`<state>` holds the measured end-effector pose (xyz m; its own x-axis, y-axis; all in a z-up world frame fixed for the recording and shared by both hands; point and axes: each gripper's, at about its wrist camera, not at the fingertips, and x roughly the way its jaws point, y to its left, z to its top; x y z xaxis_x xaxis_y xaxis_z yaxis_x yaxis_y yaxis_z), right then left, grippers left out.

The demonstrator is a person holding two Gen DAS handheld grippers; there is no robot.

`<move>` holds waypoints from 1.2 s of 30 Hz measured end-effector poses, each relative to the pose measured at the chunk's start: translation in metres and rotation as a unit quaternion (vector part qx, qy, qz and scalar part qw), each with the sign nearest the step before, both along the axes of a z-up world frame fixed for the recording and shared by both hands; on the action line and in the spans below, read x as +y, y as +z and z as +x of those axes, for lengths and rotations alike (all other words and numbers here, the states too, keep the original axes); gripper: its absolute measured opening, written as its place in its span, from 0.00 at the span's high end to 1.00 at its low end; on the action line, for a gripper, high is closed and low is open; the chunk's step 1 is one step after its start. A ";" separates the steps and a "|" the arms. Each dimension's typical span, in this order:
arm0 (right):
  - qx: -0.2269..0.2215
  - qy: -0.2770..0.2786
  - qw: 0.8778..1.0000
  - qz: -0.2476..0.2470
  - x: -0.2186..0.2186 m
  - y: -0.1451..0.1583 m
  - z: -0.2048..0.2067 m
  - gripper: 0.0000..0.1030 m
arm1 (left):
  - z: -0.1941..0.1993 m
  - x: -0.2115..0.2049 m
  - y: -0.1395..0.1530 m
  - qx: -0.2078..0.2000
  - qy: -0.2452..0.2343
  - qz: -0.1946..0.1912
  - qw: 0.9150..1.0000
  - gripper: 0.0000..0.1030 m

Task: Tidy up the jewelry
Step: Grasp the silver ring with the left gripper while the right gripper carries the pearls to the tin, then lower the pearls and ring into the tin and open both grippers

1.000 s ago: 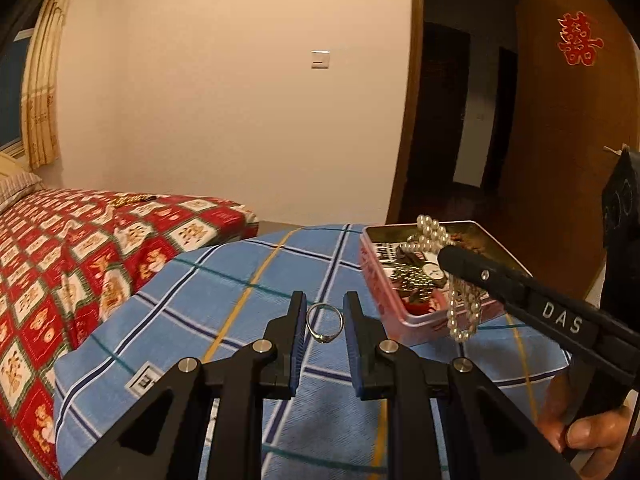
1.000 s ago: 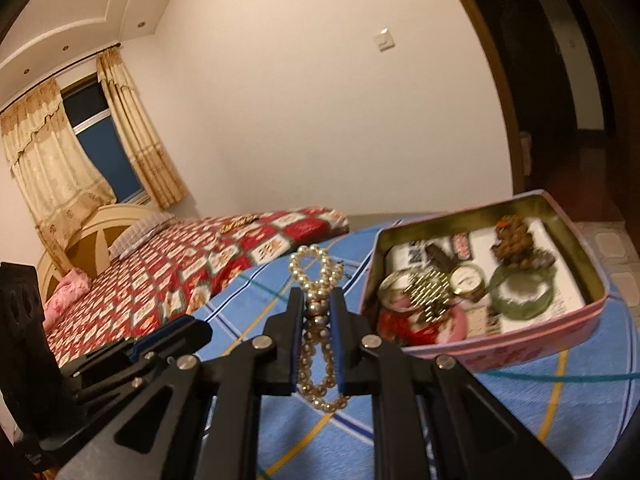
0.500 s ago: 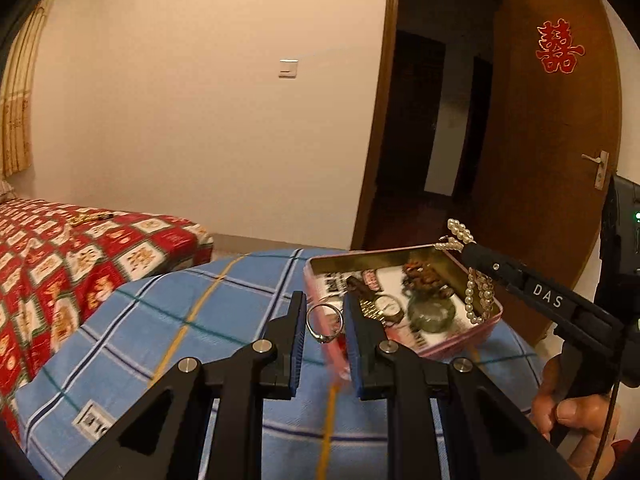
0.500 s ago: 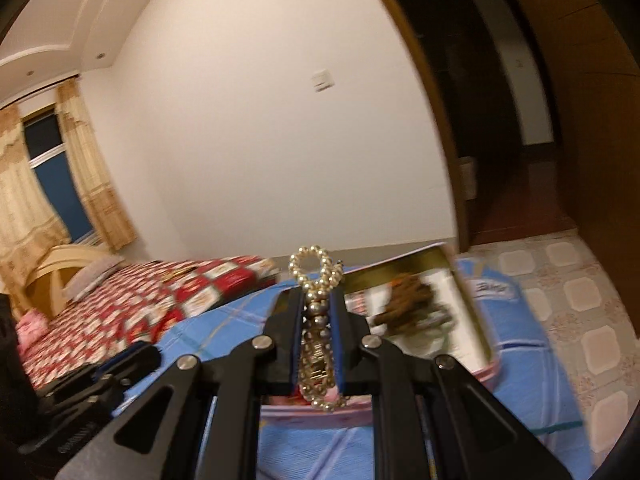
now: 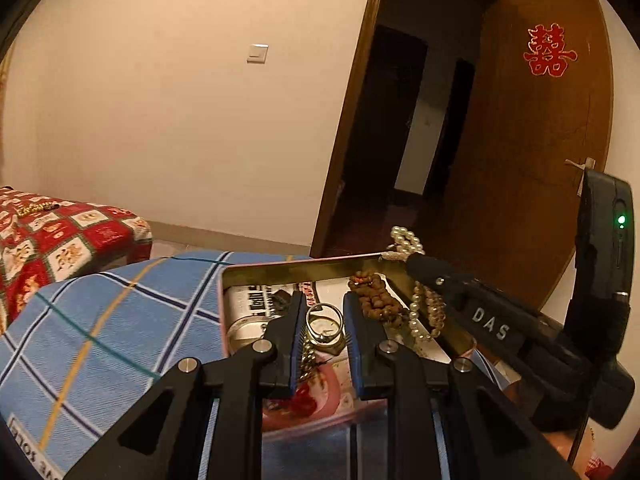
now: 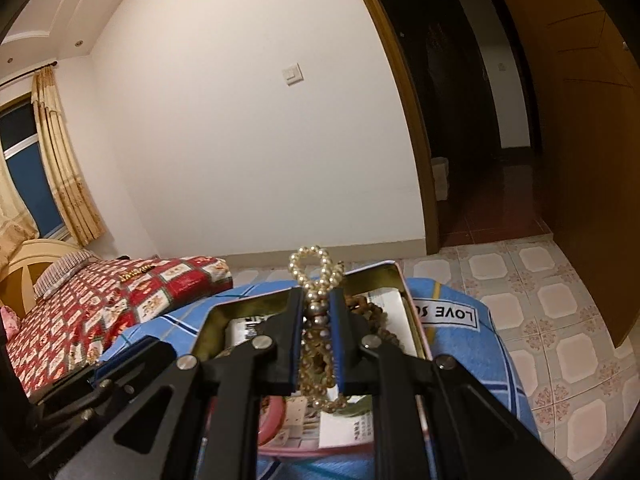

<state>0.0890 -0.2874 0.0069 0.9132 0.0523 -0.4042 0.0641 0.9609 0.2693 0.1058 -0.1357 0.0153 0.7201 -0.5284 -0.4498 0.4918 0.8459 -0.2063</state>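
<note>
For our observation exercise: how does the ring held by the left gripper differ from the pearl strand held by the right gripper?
The ring is one rigid metal band; the pearl strand is many beads and hangs limp. The ring sits wholly between the left gripper fingers; the strand loops above and dangles below the right gripper. Both are held over the open tin.

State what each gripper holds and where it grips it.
Left gripper: a ring, pinched across its band. Right gripper: a pearl strand, clamped mid-length, loops above and below.

Silver ring [image 5: 325, 326] and pearl strand [image 6: 316, 320] above open tin [image 5: 304, 270].
</note>
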 end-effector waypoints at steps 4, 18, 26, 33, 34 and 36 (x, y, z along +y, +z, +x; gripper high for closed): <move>0.016 -0.001 1.000 -0.024 0.001 -0.006 0.011 0.85 | 0.008 -0.013 -0.007 0.004 0.004 0.017 1.000 0.82; 0.068 0.001 0.996 -0.059 0.004 -0.023 0.034 0.85 | 0.015 -0.012 -0.021 0.029 0.037 0.052 0.998 0.82; 0.094 0.002 0.995 -0.039 -0.005 -0.030 0.039 0.85 | 0.019 -0.019 -0.031 0.050 0.046 0.074 0.995 0.82; 0.101 0.010 0.994 -0.043 0.000 -0.031 0.040 0.85 | 0.024 -0.020 -0.034 0.066 0.057 0.085 0.993 0.82; 0.103 0.012 0.994 -0.046 0.001 -0.031 0.040 0.85 | 0.025 -0.021 -0.035 0.069 0.057 0.088 0.992 0.82; 0.105 0.016 0.993 -0.051 0.004 -0.031 0.041 0.85 | 0.028 -0.021 -0.037 0.076 0.064 0.097 0.990 0.82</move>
